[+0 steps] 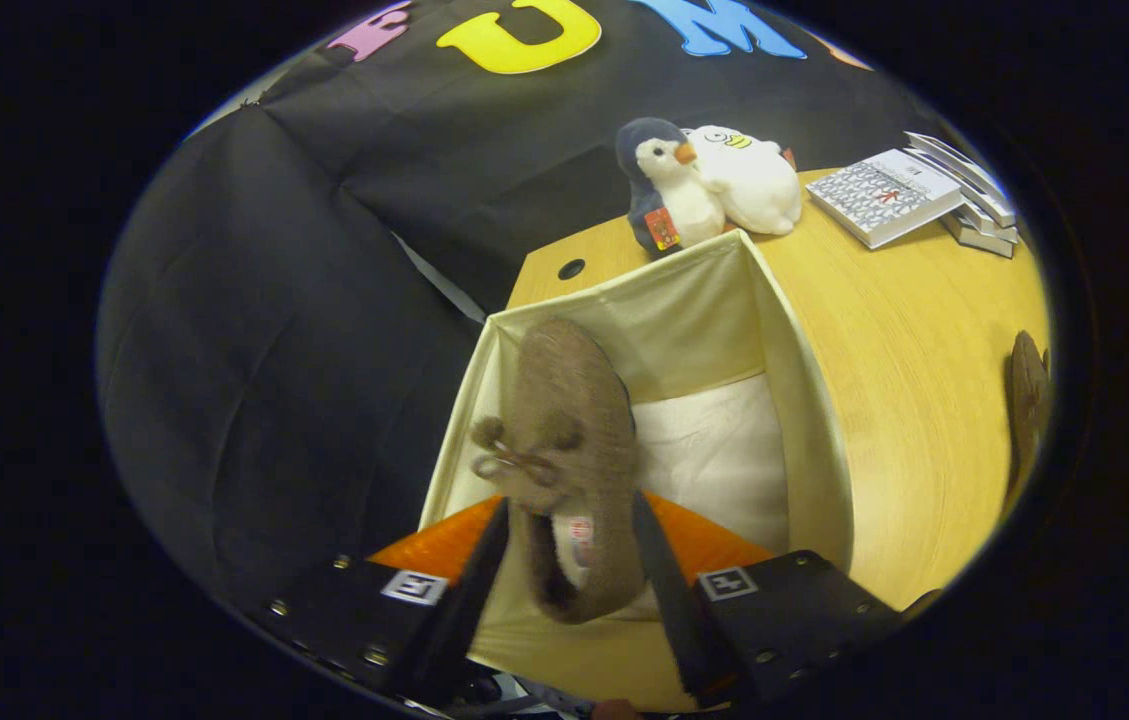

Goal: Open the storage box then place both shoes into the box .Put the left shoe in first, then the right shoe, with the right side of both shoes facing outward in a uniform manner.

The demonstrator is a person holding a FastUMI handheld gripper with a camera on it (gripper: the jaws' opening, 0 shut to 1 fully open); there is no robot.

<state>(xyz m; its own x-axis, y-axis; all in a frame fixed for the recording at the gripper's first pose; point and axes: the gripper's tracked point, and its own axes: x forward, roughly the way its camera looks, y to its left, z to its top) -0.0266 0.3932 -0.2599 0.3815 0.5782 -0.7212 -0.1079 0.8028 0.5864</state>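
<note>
On the wooden table (904, 340) we count two plush toys (709, 185), one open storage box (804, 400), and our gripper (569, 560) pinching one shoe (564, 440).

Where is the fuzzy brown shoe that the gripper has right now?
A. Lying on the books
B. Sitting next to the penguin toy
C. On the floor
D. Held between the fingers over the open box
D: the gripper has its two fingers pressed on the heel end of the brown shoe, whose toe points down into the open cream storage box.
</note>
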